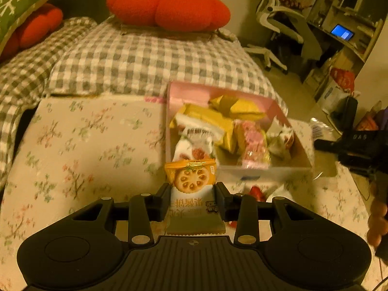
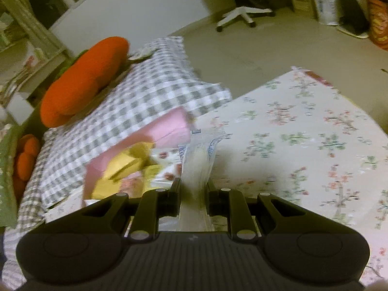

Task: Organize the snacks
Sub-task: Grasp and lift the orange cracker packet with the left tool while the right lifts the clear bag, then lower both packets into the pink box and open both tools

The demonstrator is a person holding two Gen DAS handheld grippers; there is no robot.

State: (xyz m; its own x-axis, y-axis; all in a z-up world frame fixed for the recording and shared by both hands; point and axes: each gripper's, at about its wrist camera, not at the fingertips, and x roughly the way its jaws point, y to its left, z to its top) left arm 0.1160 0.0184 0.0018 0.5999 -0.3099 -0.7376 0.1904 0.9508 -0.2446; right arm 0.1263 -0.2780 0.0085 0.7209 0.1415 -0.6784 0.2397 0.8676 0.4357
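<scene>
the cracker packet (image 1: 191,189) sits pinched between the left gripper (image 1: 193,194) fingers, its printed end sticking out ahead of the tips. it looks light and crinkly, the biscuit inside probably brittle, so a soft hold on the sealed edge seems wiser than squeezing the middle. just beyond the fingertips, slightly to the right, the pink box (image 1: 174,92) holds other snacks. the right gripper (image 2: 194,189) is closed on a clear wrapper (image 2: 197,162), thin, likely slippery; the box lies ahead to the left of those fingers. everything rests on a floral cloth (image 1: 84,140).
</scene>
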